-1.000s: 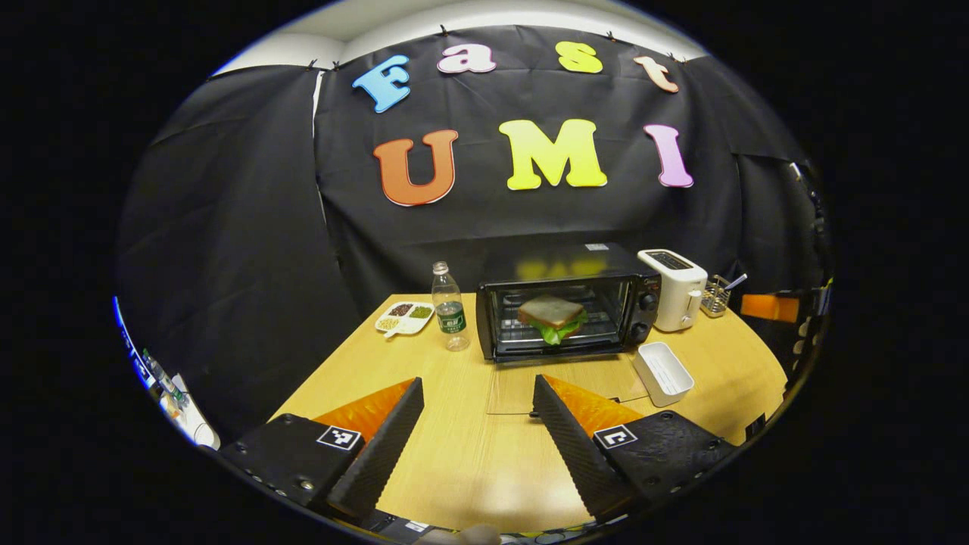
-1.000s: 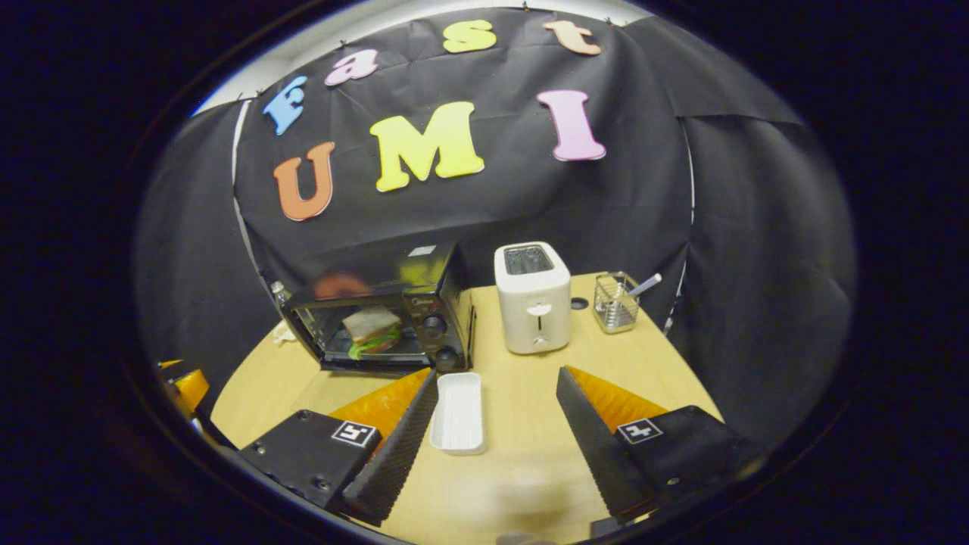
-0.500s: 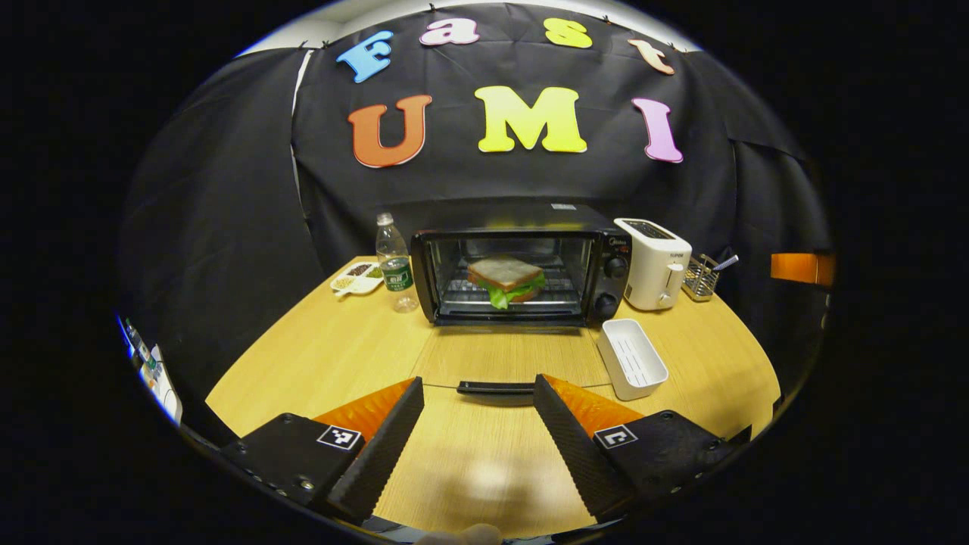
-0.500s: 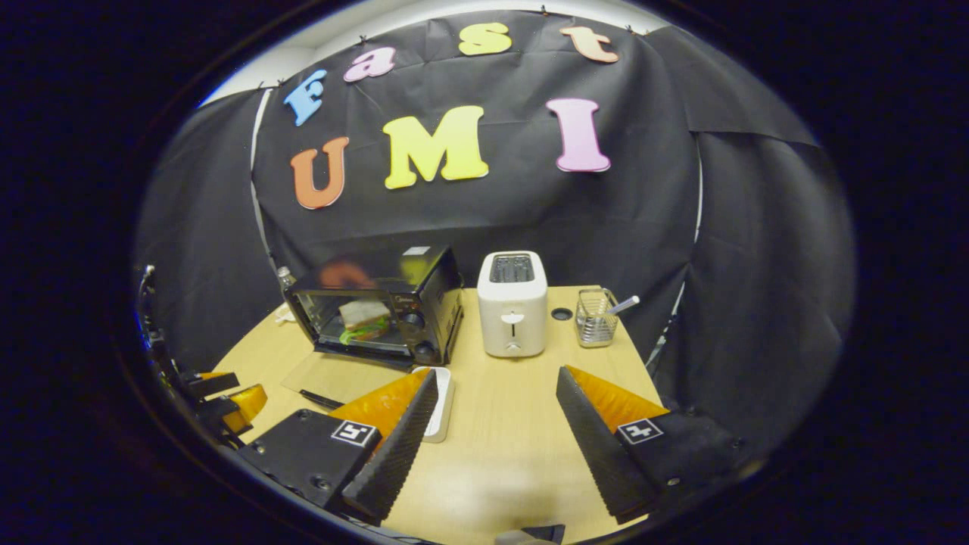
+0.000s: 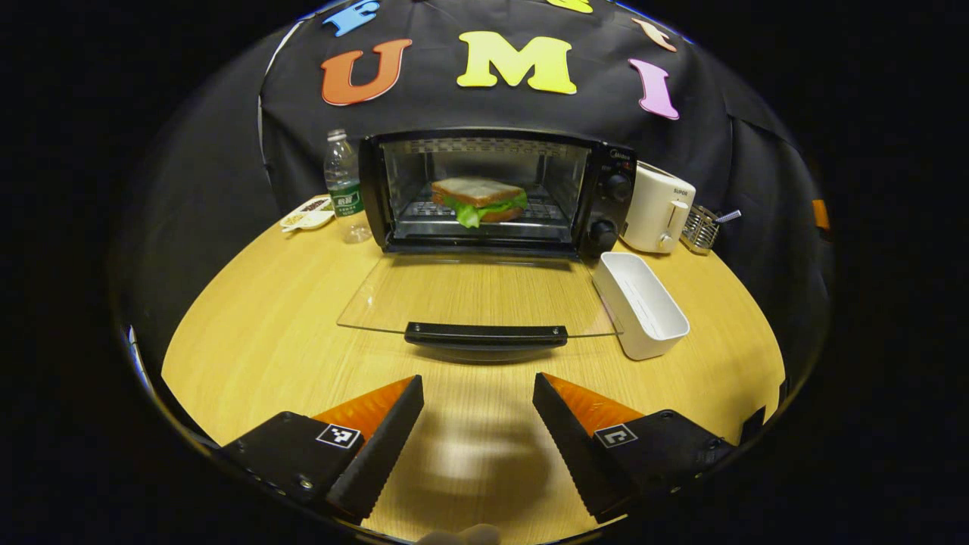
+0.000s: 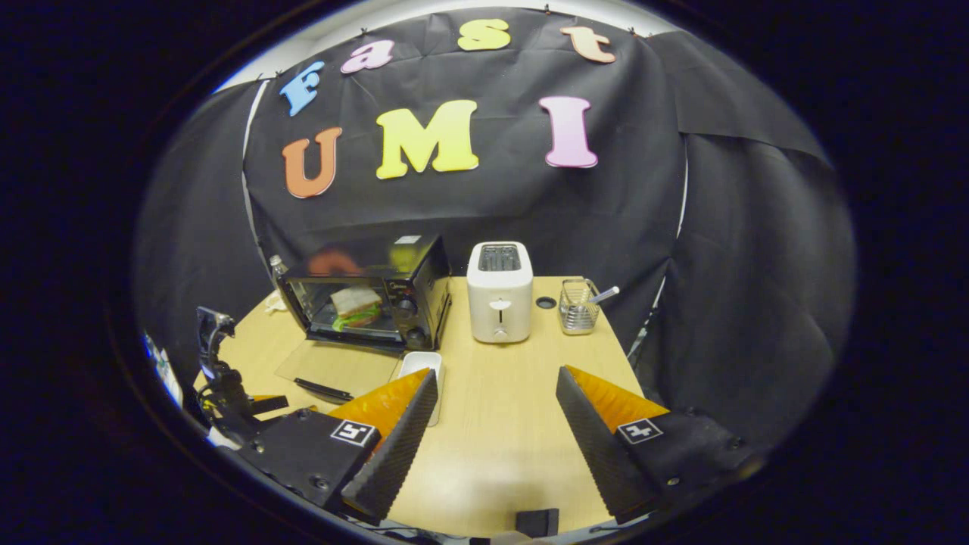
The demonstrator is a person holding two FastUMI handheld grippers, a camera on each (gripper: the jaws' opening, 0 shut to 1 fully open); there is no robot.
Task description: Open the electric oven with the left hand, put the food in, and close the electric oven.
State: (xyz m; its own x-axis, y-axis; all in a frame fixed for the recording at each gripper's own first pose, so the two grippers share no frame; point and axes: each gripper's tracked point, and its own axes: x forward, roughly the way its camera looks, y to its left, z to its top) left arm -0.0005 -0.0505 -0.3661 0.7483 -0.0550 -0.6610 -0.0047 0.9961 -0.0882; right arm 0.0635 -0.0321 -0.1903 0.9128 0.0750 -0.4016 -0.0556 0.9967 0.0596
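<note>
The left gripper (image 5: 477, 409) is spread wide (empty) just short of the door handle (image 5: 485, 334), a dark bar lying crosswise. The flat glass door (image 5: 477, 291) lies open toward it. Beyond, the boxy black oven (image 5: 492, 189) faces the gripper, sandwich (image 5: 477, 200) on its wire rack. The right gripper (image 6: 496, 412) is also spread, over bare wood table (image 6: 500, 424).

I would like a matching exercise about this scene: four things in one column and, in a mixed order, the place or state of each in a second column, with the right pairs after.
Things
1. sandwich
2. oven door
3. white tray
4. water bottle

Places or states
A. folded down flat, its handle toward the left gripper
B. on the table beside the open door, below the oven's knobs
C. standing upright at the oven's other side, away from the knobs
D. on the rack inside the oven

Pairs: 1-D, 2-A, 3-B, 4-C
</note>
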